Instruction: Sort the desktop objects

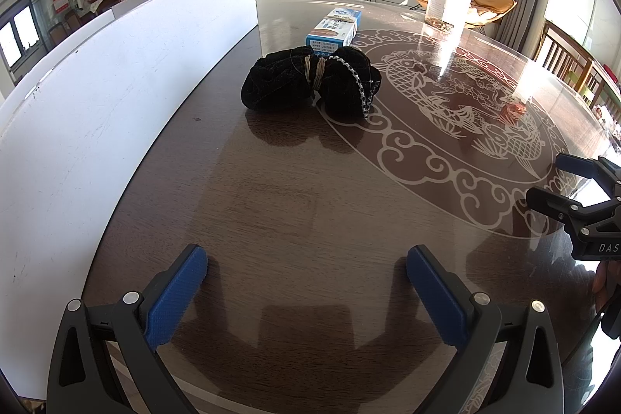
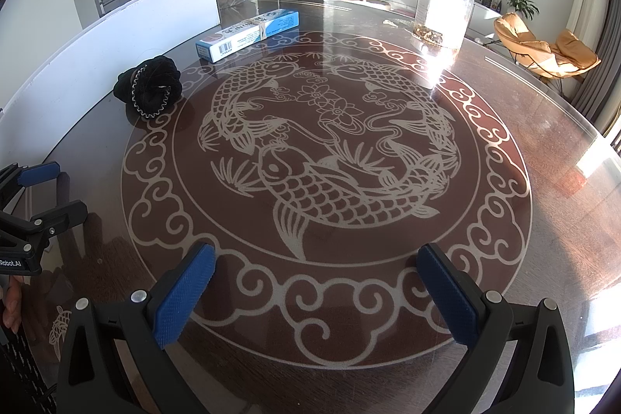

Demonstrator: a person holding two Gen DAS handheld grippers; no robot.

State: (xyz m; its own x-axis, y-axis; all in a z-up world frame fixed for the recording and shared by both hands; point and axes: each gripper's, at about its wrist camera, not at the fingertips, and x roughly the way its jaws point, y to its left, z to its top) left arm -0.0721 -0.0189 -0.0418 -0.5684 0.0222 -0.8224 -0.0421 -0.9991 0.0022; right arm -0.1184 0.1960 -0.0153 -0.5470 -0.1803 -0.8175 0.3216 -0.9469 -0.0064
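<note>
A black fabric bundle (image 1: 310, 82) tied with a band and trimmed with a silver edge lies on the dark table, straight ahead of my left gripper (image 1: 306, 258), which is open and empty. The bundle also shows at the left in the right wrist view (image 2: 149, 88). A blue and white box (image 1: 335, 28) lies behind it; the right wrist view shows the box (image 2: 248, 33) long and banded. A clear plastic jar (image 2: 444, 6) stands at the back, also in the left wrist view (image 1: 448, 0). My right gripper (image 2: 316, 257) is open and empty over the fish pattern.
A white board (image 1: 116, 72) stands upright along the table's left side, also in the right wrist view (image 2: 128, 26). The table (image 2: 562, 181) has a round carp design under glass. Chairs stand at the right edge (image 1: 570, 57). Strong sun glare falls by the jar.
</note>
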